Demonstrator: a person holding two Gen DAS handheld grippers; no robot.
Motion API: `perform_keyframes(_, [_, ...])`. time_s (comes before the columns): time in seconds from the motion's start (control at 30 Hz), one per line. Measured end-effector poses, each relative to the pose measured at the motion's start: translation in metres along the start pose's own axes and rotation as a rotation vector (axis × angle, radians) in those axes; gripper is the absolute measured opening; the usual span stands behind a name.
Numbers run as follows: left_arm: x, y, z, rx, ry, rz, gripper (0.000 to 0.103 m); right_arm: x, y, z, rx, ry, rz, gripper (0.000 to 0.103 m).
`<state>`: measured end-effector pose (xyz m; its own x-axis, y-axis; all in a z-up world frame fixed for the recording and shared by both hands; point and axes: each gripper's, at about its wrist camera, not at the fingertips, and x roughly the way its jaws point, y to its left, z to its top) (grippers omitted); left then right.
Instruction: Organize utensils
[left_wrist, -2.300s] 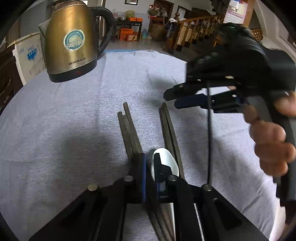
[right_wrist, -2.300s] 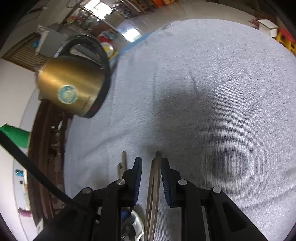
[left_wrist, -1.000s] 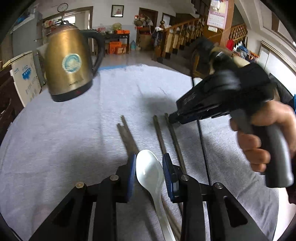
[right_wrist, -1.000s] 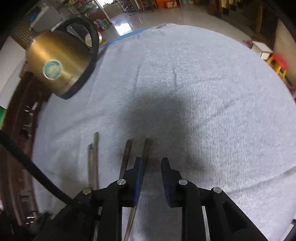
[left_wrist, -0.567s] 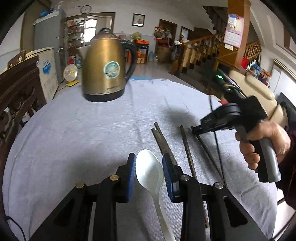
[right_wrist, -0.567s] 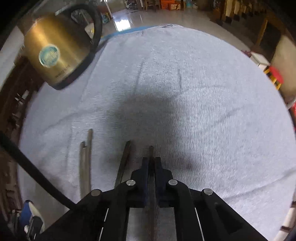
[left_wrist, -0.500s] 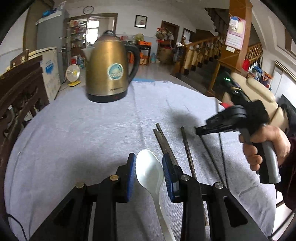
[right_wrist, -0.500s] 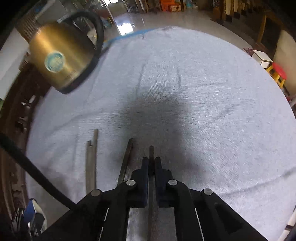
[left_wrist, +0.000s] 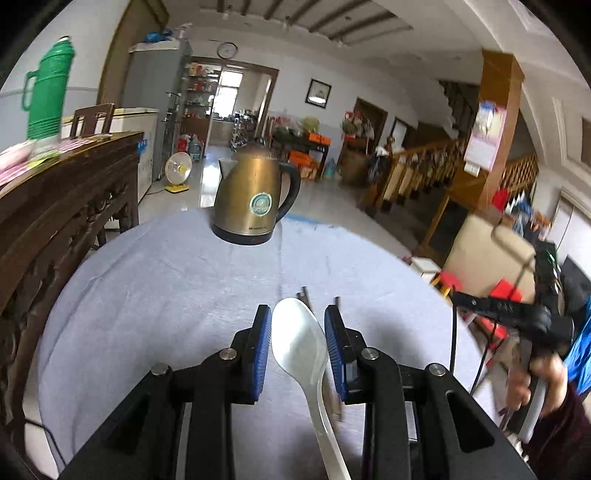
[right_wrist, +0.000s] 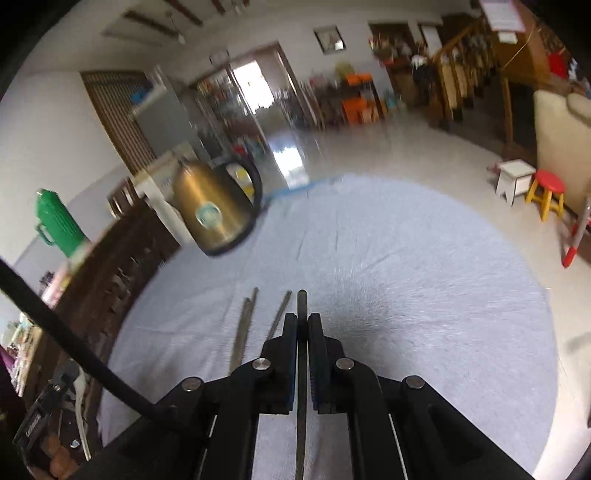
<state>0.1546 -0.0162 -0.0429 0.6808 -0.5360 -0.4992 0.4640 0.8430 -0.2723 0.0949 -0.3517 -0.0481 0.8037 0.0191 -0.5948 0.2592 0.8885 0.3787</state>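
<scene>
My left gripper (left_wrist: 298, 345) is shut on a white spoon (left_wrist: 301, 339), bowl forward, held above the grey tablecloth (left_wrist: 166, 295). Dark chopsticks (left_wrist: 306, 295) lie on the cloth just beyond it, mostly hidden by the spoon. My right gripper (right_wrist: 302, 334) is shut on a single dark chopstick (right_wrist: 301, 306) that sticks out past the pads, lifted off the cloth. It also shows at the right edge of the left wrist view (left_wrist: 480, 303). A pair of chopsticks (right_wrist: 243, 325) and one loose chopstick (right_wrist: 279, 315) lie on the cloth to its left.
A brass electric kettle (left_wrist: 255, 201) stands at the far edge of the round table (right_wrist: 443, 277). A dark carved wooden cabinet (left_wrist: 55, 206) with a green thermos (left_wrist: 46, 88) stands to the left. Stools (right_wrist: 546, 195) stand on the floor at right.
Both grippers have lifted and tilted up, so more of the room shows. The right gripper closed on one chopstick and raised it off the cloth. The left still holds the spoon.
</scene>
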Motion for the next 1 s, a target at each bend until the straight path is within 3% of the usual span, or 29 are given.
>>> perform_keyframes(0.23, [-0.026, -0.018, -0.011, -0.113, -0.08, -0.014, 0.031, -0.1, 0.003, -0.022, 0.026, -0.211, 0.067, 0.006])
perform_keyframes(0.5, [-0.026, -0.035, -0.035, -0.137, -0.228, 0.12, 0.031, -0.169, 0.032, -0.027, 0.006, -0.407, 0.138, 0.006])
perform_keyframes(0.8, [-0.006, -0.034, -0.063, -0.133, -0.258, 0.204, 0.031, -0.184, 0.069, -0.037, 0.038, -0.595, 0.205, 0.006])
perform_keyframes(1.0, [-0.001, -0.029, -0.074, -0.134, -0.283, 0.236, 0.031, -0.175, 0.096, -0.047, 0.004, -0.653, 0.174, 0.006])
